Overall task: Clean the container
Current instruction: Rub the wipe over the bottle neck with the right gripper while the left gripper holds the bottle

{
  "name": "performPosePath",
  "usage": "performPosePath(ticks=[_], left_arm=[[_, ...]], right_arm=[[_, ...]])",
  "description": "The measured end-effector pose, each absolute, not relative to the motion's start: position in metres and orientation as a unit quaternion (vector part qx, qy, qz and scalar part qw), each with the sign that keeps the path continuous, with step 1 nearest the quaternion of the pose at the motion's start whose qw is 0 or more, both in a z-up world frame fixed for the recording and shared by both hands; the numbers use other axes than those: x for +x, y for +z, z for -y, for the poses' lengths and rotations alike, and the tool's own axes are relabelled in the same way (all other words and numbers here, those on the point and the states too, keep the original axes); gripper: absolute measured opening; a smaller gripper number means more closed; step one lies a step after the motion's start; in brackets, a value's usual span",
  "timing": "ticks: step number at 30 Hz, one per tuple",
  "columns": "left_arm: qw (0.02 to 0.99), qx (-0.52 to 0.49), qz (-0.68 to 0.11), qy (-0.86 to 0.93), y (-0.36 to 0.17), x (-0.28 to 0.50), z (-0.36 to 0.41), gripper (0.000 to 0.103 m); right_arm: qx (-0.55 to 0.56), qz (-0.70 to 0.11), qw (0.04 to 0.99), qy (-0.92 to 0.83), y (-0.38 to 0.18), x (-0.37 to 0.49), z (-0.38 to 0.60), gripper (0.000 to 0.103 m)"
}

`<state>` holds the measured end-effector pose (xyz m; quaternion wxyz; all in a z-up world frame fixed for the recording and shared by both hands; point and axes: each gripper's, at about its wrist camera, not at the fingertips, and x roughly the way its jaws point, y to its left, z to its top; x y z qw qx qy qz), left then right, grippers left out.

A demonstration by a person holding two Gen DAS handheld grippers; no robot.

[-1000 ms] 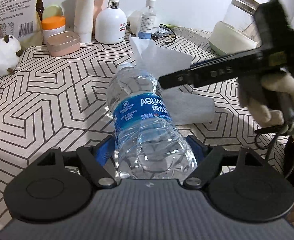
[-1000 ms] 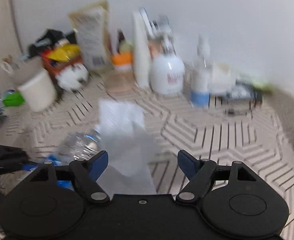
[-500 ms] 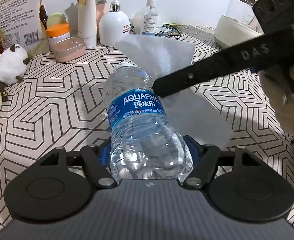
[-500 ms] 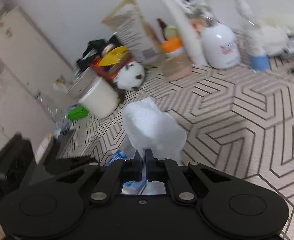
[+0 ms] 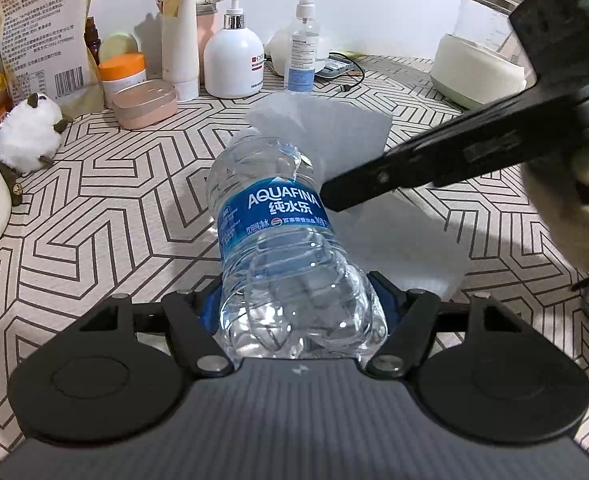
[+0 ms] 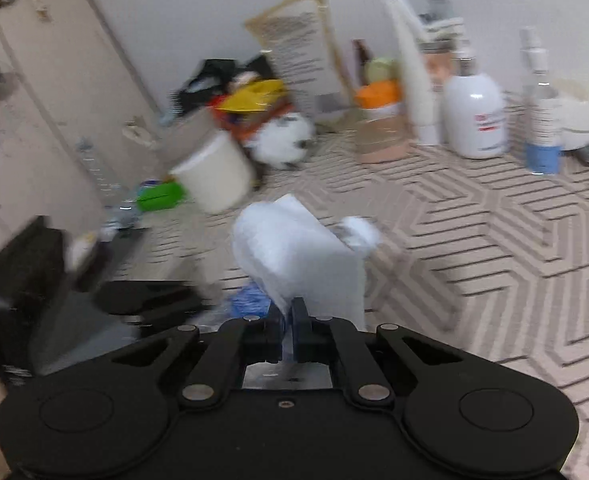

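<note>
Currently your left gripper [image 5: 298,312] clamps the base of the clear, thin-walled, slippery plastic water bottle [image 5: 282,240], neck toward twelve o'clock, while your right gripper [image 6: 288,316] pinches the soft white tissue [image 6: 302,252]; grip gently.

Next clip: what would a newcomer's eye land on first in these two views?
First the clear water bottle with its blue label, lying centre frame in the left wrist view, its base clamped in the left gripper. Next the white tissue, pinched in the right gripper and held up over the bottle. Behind them, a row of toiletries, including a white pump bottle, lines the wall on the geometric-patterned tabletop.
</note>
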<state>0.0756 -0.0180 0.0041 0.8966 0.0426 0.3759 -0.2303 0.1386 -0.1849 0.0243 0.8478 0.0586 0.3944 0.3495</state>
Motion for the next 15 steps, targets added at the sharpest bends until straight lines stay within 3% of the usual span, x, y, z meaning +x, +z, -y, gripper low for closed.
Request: performPosePath(ticks=[4,15], left_arm=[[0.895,0.038,-0.377,-0.234,0.004,0.076,0.014,0.070],[0.898,0.039,-0.368,-0.239,0.002,0.074,0.011,0.070]], right_arm=[[0.059,-0.422,0.842,0.331,0.010,0.148,0.179,0.007],[0.094,-0.378,0.821,0.417,0.037,0.127,0.159,0.007]])
